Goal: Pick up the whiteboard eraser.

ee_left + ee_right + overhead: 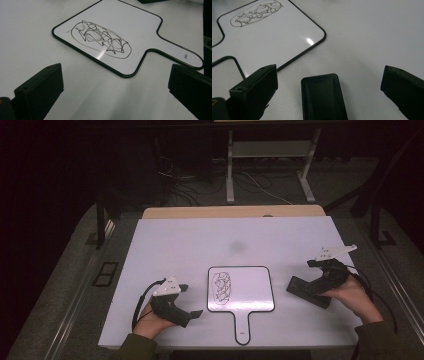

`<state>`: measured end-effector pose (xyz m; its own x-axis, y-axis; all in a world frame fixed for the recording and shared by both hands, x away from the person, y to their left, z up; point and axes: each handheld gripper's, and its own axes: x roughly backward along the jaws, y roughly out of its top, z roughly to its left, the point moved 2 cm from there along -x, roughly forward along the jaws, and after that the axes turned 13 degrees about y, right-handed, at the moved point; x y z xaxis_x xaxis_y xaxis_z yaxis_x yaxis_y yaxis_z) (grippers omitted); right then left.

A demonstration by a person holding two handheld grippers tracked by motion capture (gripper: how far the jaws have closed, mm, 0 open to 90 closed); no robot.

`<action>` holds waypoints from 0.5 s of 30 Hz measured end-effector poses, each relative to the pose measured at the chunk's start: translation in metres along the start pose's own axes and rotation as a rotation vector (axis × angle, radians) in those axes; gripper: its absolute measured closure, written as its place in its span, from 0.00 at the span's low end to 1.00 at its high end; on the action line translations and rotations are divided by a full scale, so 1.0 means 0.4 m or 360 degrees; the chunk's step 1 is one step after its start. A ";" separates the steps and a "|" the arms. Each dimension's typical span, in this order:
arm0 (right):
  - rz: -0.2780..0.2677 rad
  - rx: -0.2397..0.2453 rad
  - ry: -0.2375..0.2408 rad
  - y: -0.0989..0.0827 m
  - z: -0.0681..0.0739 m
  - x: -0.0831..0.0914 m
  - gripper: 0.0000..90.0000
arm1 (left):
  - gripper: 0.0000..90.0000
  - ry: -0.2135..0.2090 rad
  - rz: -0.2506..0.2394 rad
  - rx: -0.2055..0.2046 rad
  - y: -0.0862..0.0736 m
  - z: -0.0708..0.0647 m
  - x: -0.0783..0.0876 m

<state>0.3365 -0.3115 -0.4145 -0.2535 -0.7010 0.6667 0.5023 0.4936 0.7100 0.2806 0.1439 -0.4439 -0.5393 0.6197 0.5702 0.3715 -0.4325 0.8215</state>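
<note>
Left gripper view: the left gripper [113, 85] shows just 2 jaw stubs, both cut by the bottom edge, the right one also by the right edge; the small print on the whiteboard [125, 37] handle is too small to read, & a dark thing at the top edge is cropped to a sliver. Right gripper view: the black eraser [323, 97] runs off the bottom edge betw. the jaws of the right gripper [329, 87], its lower end unseen, & the whiteboard is cut by the left & top edges. High view: the scribble [221, 286] is too small to make out as any shape, & the person's forearms are cut at the bottom edge.
</note>
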 end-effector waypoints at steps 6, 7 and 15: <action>0.0058 0.0000 0.0003 -0.010 -0.001 0.004 0.00 | 0.00 -0.0004 0.0000 0.0002 0.000 -0.001 0.000; 0.0072 0.0002 0.0003 -0.011 0.000 0.003 0.00 | 0.00 -0.0002 0.0000 0.0003 0.000 -0.001 0.000; 0.0180 0.0031 0.0017 -0.024 0.006 0.002 0.04 | 0.00 -0.0002 -0.0008 0.0001 0.001 -0.001 0.002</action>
<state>0.3296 -0.3156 -0.4204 -0.1874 -0.6456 0.7404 0.5111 0.5796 0.6347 0.2798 0.1440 -0.4431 -0.5403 0.6228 0.5658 0.3693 -0.4287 0.8245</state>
